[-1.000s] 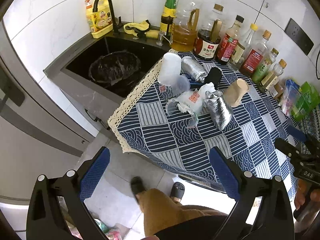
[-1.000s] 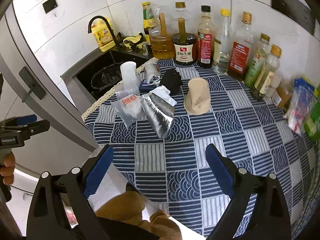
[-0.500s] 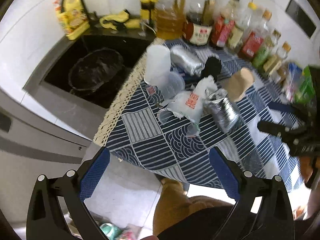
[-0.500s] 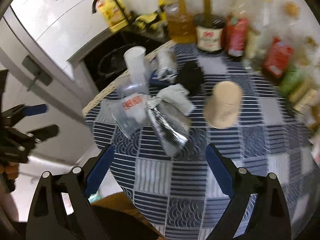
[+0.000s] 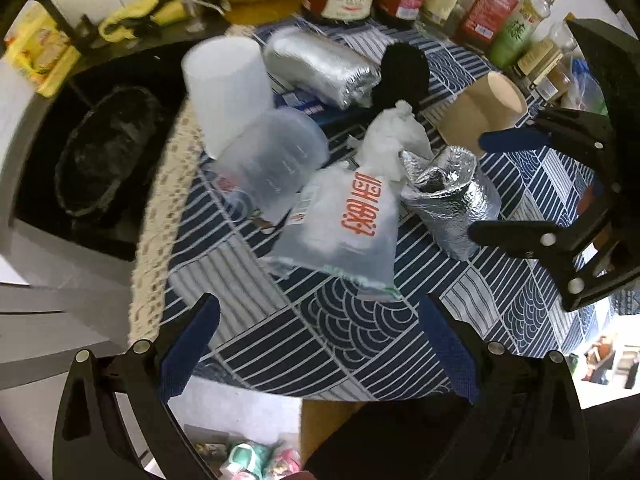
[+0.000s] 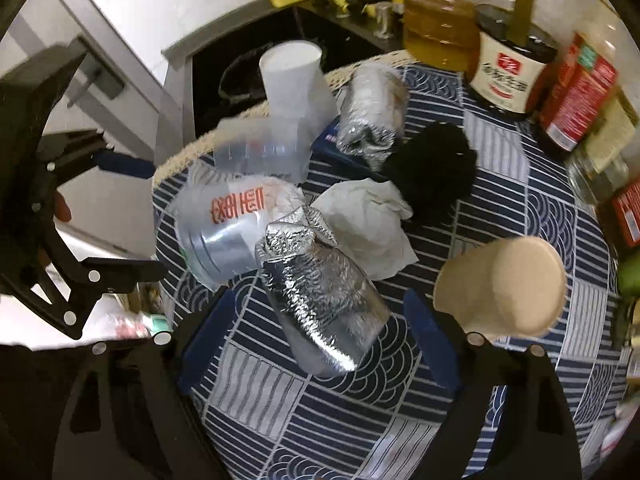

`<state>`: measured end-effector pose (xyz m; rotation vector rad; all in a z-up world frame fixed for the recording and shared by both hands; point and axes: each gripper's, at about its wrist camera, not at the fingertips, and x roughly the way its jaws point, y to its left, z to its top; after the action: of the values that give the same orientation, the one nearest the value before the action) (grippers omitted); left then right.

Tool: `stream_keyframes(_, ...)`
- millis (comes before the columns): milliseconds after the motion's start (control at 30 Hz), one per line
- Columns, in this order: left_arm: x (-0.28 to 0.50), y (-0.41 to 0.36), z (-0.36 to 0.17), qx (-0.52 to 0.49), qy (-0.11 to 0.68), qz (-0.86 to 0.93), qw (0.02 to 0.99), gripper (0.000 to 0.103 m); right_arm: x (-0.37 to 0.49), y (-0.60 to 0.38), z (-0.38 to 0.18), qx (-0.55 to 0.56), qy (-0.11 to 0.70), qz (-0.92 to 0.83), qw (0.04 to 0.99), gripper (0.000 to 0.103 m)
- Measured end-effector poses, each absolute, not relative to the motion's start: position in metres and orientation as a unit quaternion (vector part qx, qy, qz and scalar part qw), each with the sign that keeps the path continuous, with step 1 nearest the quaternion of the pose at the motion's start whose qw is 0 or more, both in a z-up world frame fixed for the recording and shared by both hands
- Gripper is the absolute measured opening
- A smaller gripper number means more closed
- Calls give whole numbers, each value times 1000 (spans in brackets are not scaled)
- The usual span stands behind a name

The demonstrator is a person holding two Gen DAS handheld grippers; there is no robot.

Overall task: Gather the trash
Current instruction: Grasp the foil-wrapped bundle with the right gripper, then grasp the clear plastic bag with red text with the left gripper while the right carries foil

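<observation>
Foil pouch (image 6: 320,300) probably between right gripper (image 6: 316,340) fingers.

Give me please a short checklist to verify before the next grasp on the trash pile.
1. Right gripper open: ok.
2. Left gripper open and empty: ok.
3. Silver foil pouch lies between the right fingers: ok.
4. Printed plastic bag ahead of the left gripper: ok.
5. Bin bag in the sink open to receive trash: cannot tell.
6. Brown paper cup clear of the right finger: not ok, very near.

Navy-white tablecloth (image 5: 352,332) (wave-patterned) — silver pouch (image 6: 320,300).
</observation>
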<state>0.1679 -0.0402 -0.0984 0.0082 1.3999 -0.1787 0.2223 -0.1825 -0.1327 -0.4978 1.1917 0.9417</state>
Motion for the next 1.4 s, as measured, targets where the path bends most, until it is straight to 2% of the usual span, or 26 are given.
stream_keyframes(133,181,-44,-109,16,653,-96,751,96,231,-179,-146,-228,544,420,689,71)
stream_keyframes(300,198,-52,-117,23,665,-112,738,96,239,-185,-148,-195,546,430,692,67)
stream_keyframes(800,220,-67,-141,36,682,-117,721,95,235,-238,-124,-57,538,439,717,63)
stream_keyframes(933,218,-65,-139,40,680,-126,721,83,227,-245,-120,-35,533,433,726,63)
stream_keyframes(1400,191,-39,-116,26,661,-124,739,78,207,-262,-117,37,511,411,754,63)
